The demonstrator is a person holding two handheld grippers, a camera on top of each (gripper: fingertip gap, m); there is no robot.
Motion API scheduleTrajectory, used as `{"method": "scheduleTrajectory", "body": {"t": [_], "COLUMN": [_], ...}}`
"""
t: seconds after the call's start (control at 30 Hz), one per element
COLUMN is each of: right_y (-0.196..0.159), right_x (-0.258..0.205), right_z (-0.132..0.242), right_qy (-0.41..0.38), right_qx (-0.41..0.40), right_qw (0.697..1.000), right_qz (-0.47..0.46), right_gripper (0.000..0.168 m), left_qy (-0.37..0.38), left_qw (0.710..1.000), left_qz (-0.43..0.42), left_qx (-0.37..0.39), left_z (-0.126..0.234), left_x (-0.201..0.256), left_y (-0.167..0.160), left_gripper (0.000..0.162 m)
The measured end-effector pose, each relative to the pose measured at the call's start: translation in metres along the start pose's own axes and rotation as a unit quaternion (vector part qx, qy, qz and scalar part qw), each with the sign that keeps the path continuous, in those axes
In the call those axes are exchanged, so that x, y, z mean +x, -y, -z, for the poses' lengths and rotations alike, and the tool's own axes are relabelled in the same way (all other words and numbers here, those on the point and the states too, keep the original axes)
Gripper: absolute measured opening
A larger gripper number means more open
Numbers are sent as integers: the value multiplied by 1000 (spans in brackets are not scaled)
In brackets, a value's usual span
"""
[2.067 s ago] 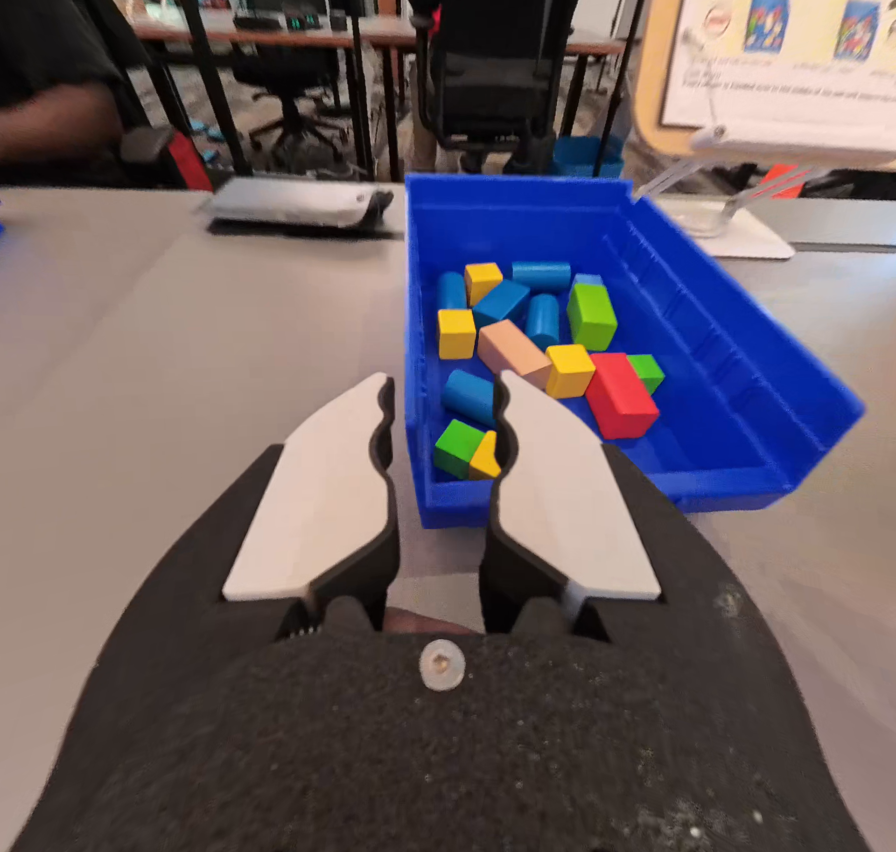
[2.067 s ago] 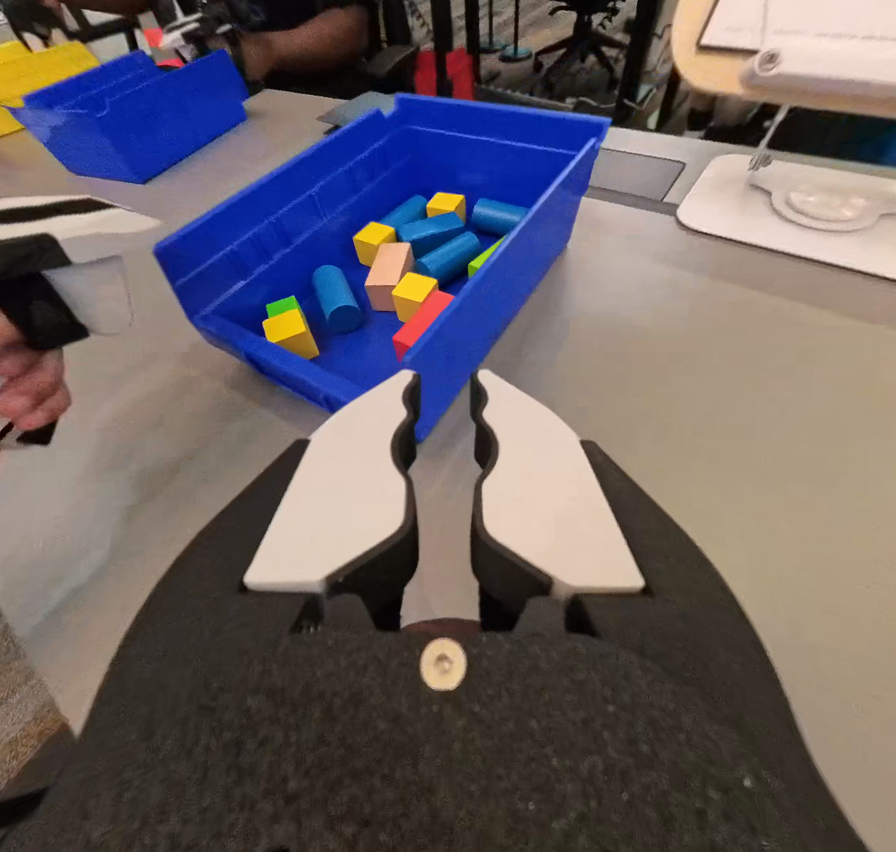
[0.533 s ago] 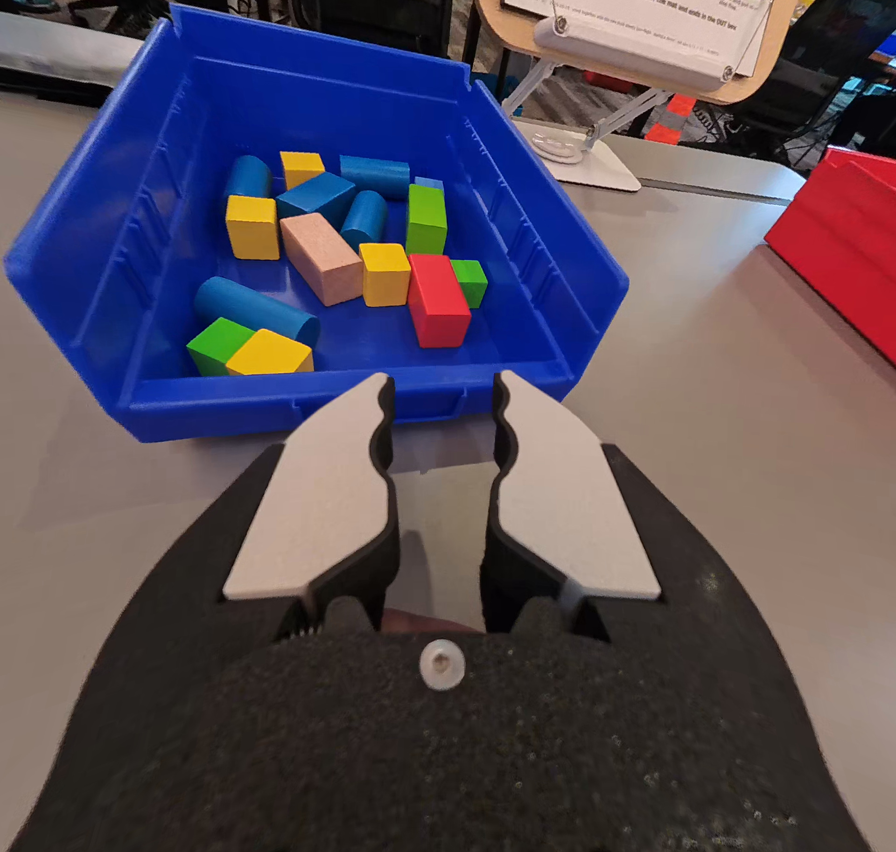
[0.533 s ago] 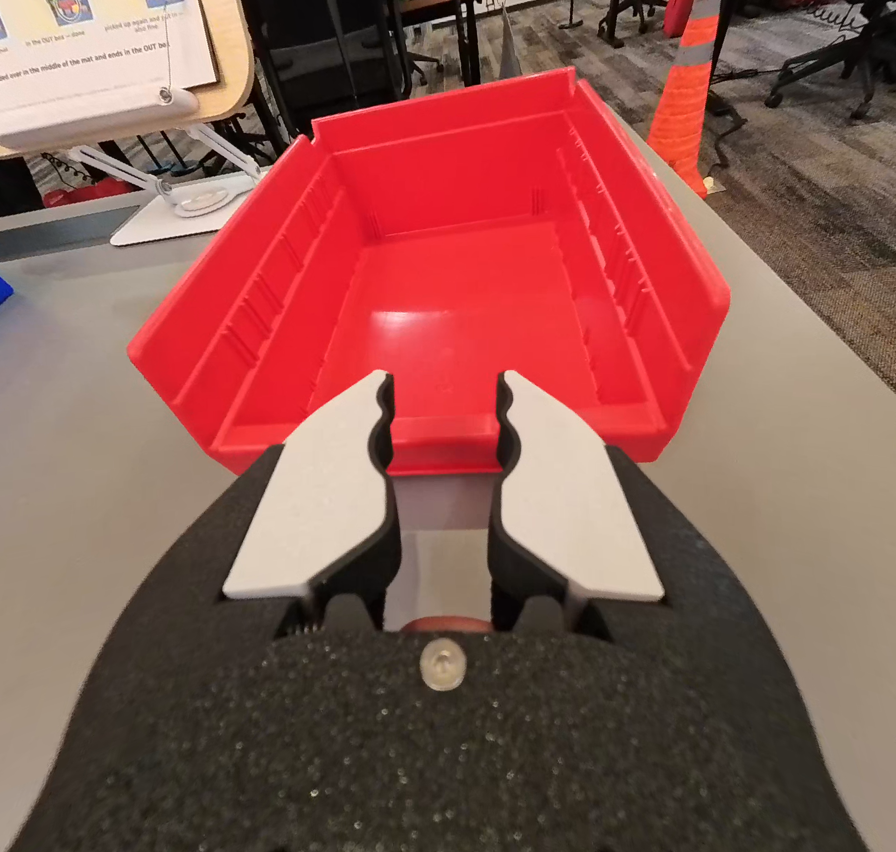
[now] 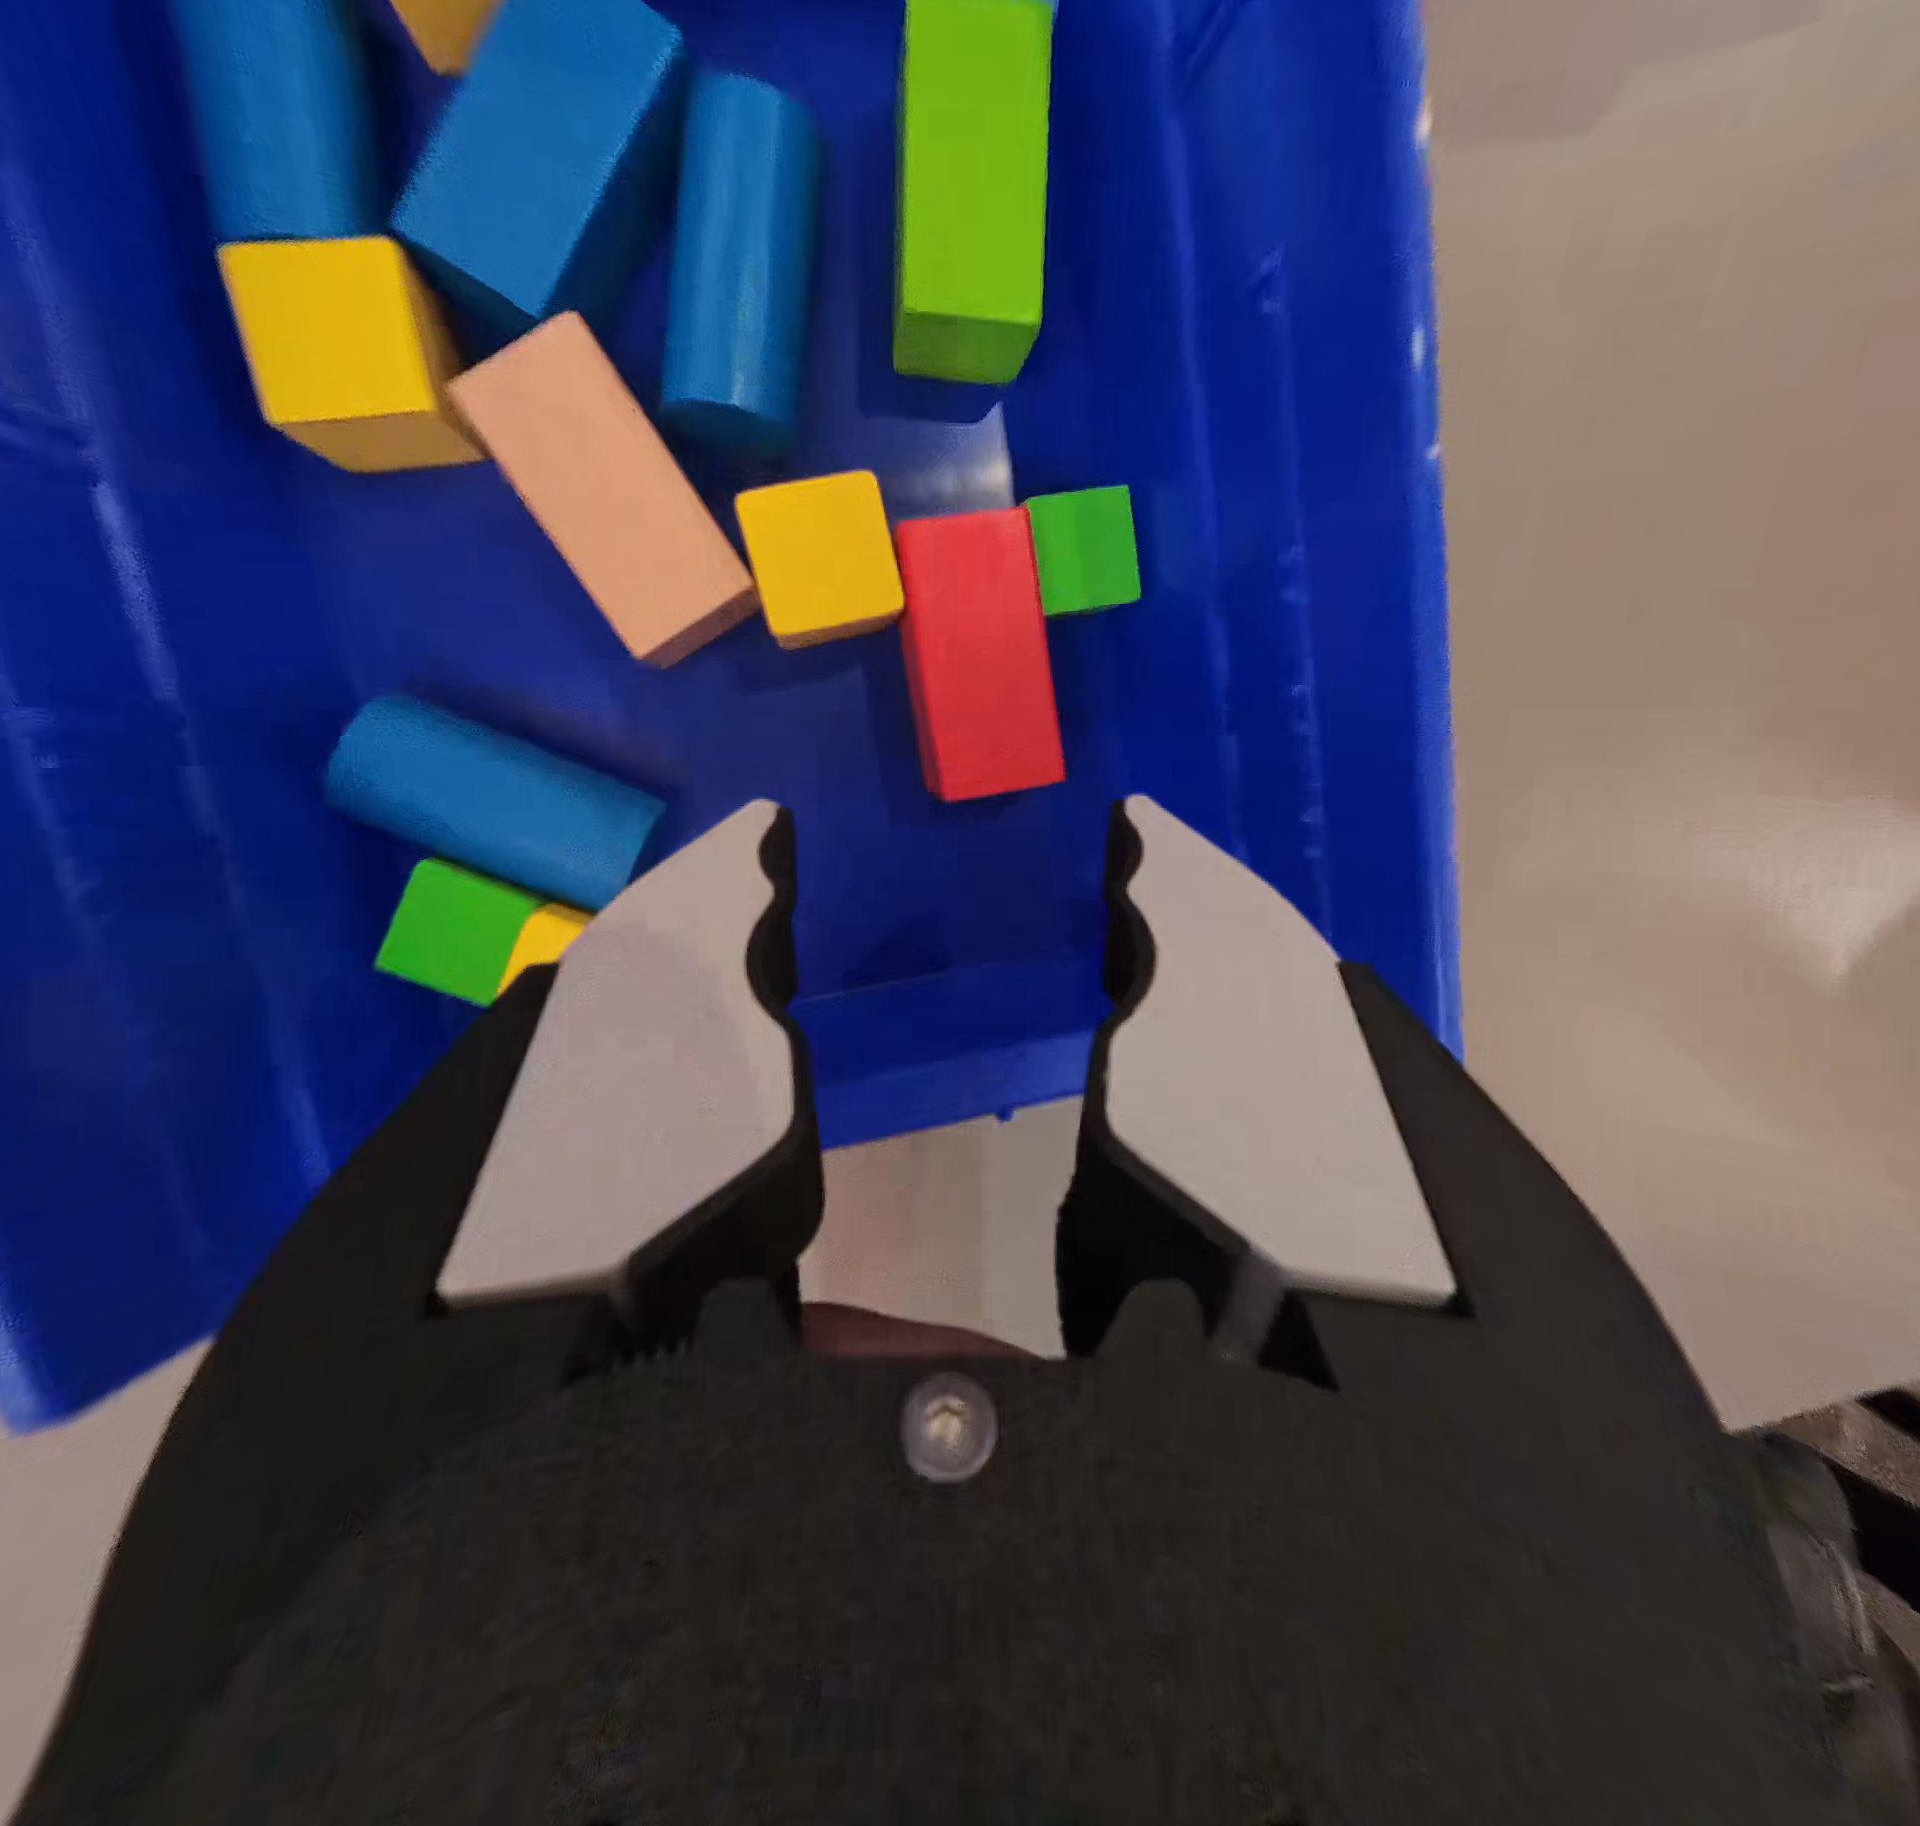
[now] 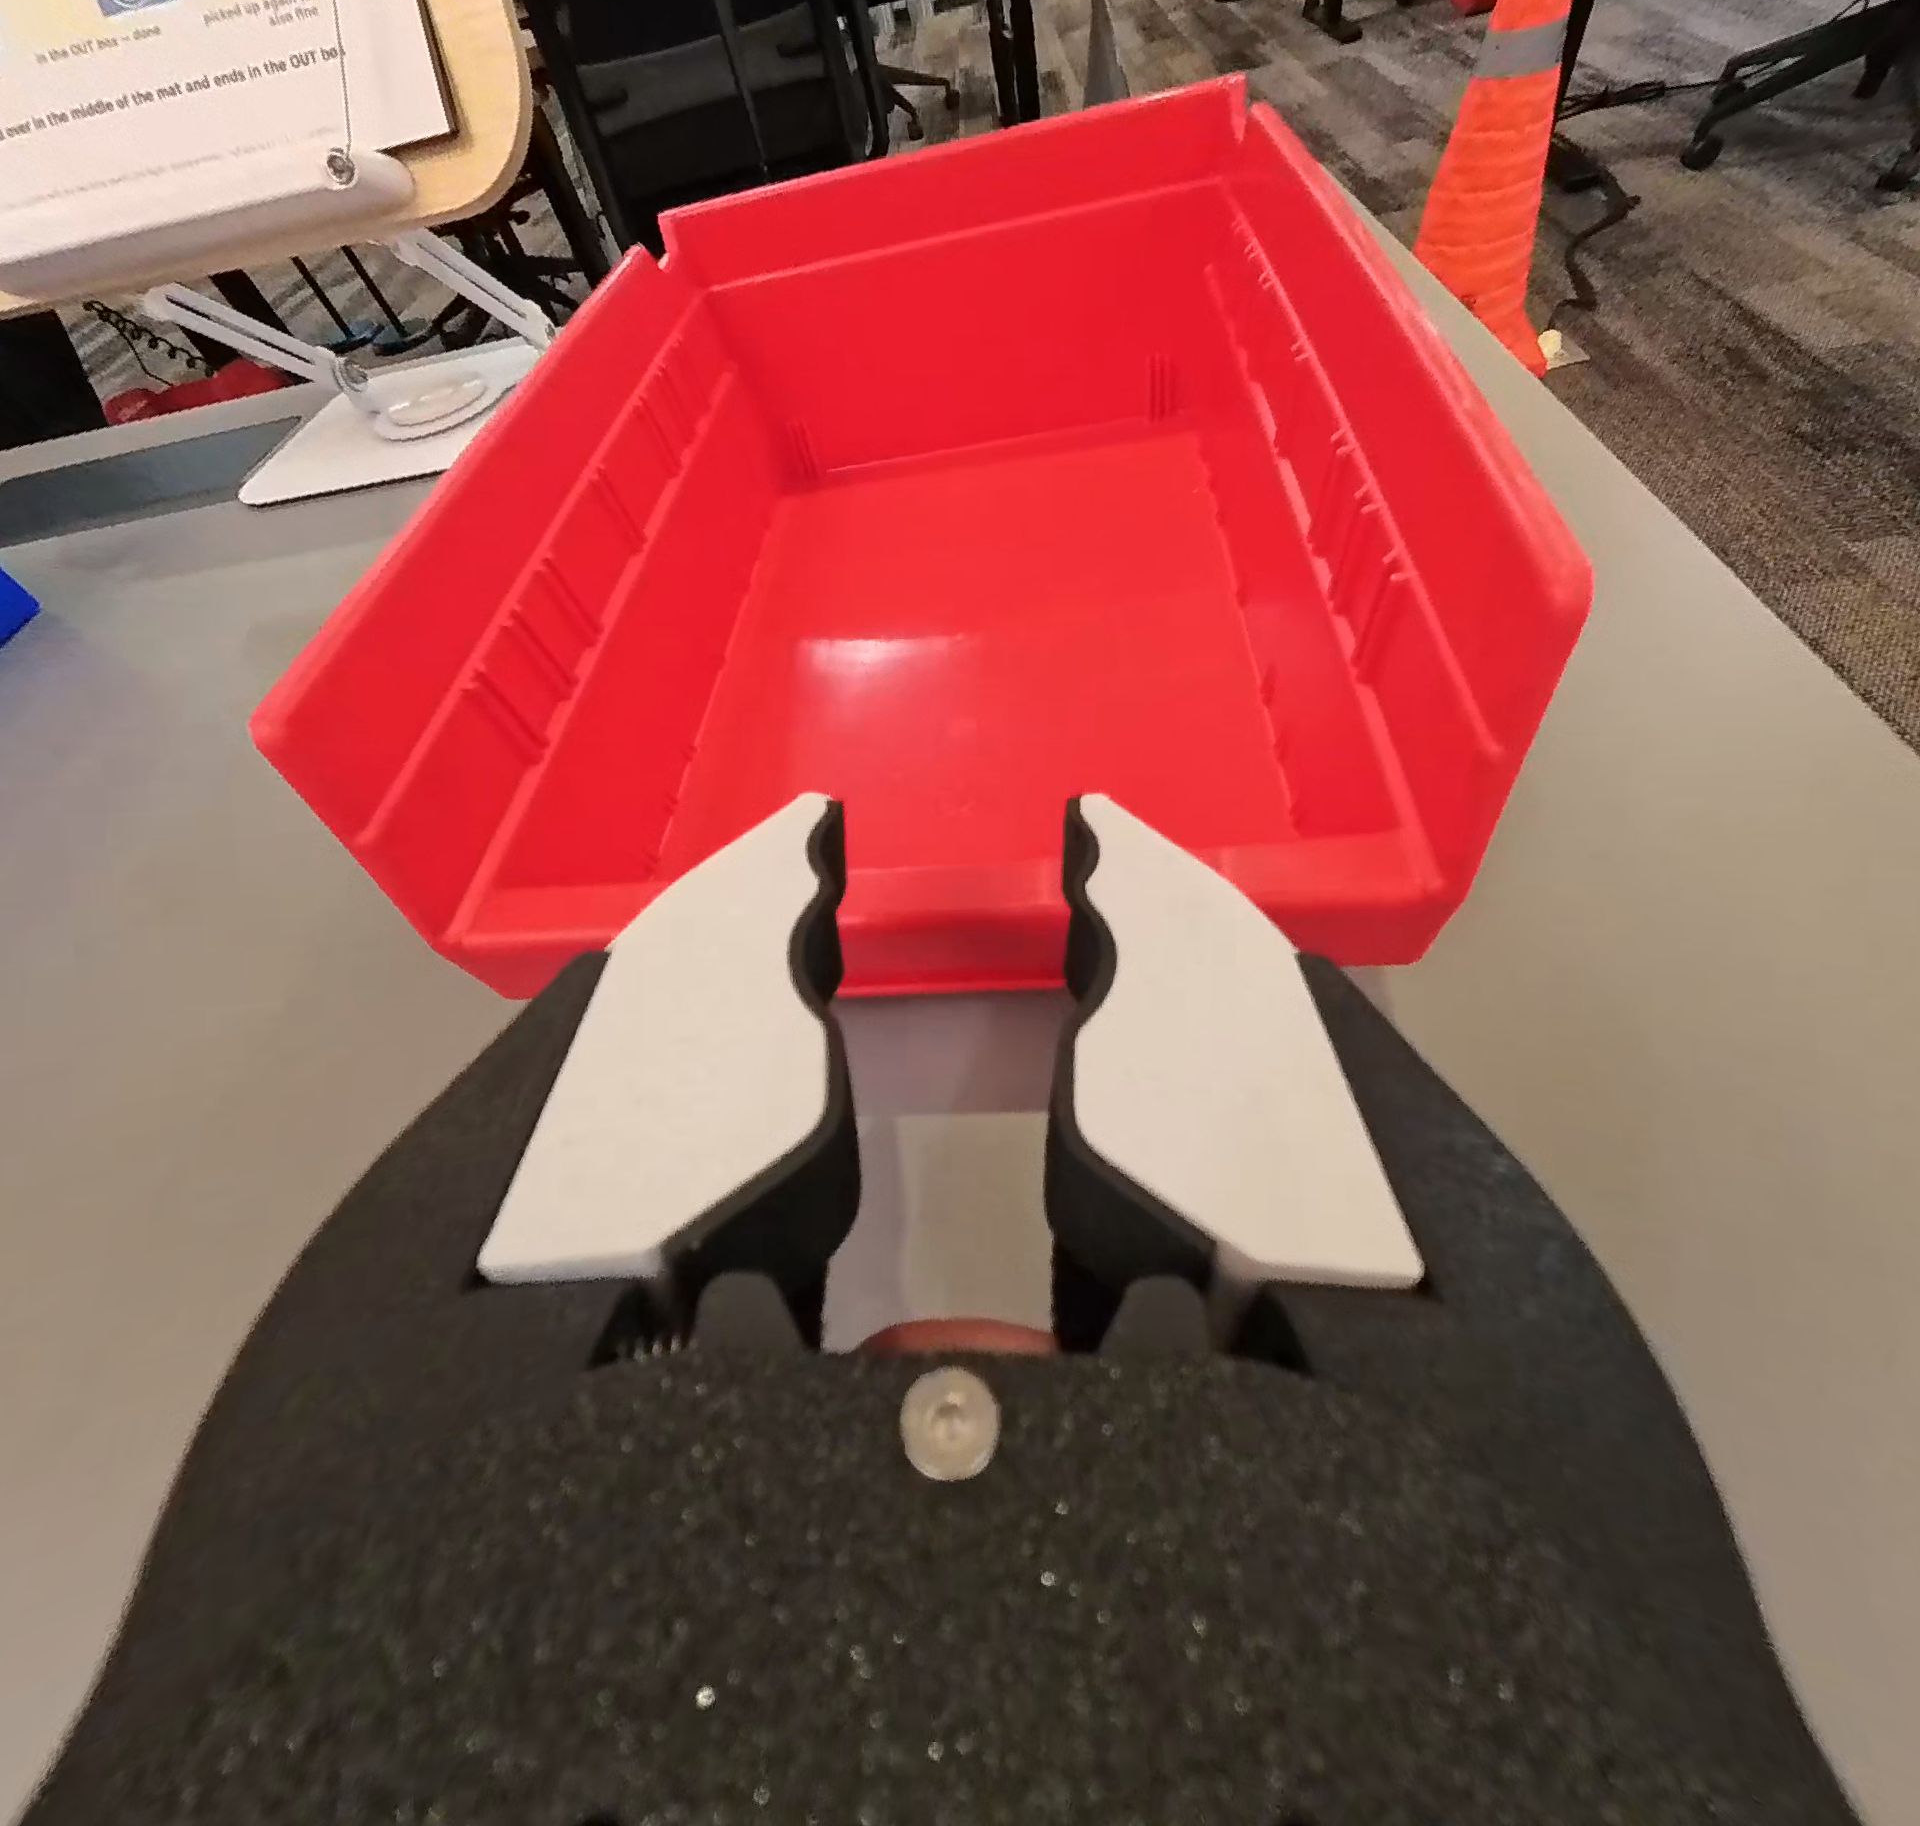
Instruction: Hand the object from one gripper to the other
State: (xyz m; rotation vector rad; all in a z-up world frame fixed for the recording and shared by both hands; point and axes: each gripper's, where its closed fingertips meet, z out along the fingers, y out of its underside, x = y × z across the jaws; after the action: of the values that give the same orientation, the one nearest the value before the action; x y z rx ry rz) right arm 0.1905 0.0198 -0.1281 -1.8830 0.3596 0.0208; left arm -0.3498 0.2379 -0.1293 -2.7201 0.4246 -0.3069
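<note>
My left gripper (image 5: 945,820) hangs over the near end of a blue bin (image 5: 1340,550), looking almost straight down into it. Its jaws are spread apart with nothing between them. Just ahead of the fingertips, a red rectangular block (image 5: 982,654) lies flat on the bin floor, not touching either finger. A yellow cube (image 5: 819,555) touches the red block's left side and a small green cube (image 5: 1086,550) touches its right side. Further in lie a tan block (image 5: 603,488), a long light-green block (image 5: 971,176), a blue rectangular block (image 5: 540,124) and several blue cylinders. One blue cylinder (image 5: 488,800) lies near my left fingertip, with another green block (image 5: 452,929) beside it. The left view is blurred, so fine detail is uncertain.

My right gripper (image 6: 954,810) is held over the grey table (image 6: 187,945), pointing at the near wall of a red bin (image 6: 1039,633). Its jaws are also apart and hold nothing. Nothing lies in the red bin. Behind it stand a board on a white stand (image 6: 395,394) and an orange traffic cone (image 6: 1496,135).
</note>
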Motion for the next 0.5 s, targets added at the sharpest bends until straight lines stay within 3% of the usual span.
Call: {"method": "scheduleTrajectory", "body": {"t": [0.17, 0.37, 0.5], "right_y": [-3, -5, -7], "right_x": [0, -2, -5], "right_z": [-4, -9, -10], "right_qy": [6, 12, 14], "right_qx": [-6, -15, -20], "right_qw": [1000, 1000, 1000], "right_qz": [-7, -5, 3], "right_gripper": [40, 40, 40], "left_qy": [71, 88, 102], "left_qw": [992, 988, 985], "left_qz": [-22, -18, -25], "left_qx": [-100, -129, -139], "left_z": [-35, -59, -67], "left_x": [-9, 2, -4], "left_y": [0, 1, -5], "left_gripper": [56, 55, 34]}}
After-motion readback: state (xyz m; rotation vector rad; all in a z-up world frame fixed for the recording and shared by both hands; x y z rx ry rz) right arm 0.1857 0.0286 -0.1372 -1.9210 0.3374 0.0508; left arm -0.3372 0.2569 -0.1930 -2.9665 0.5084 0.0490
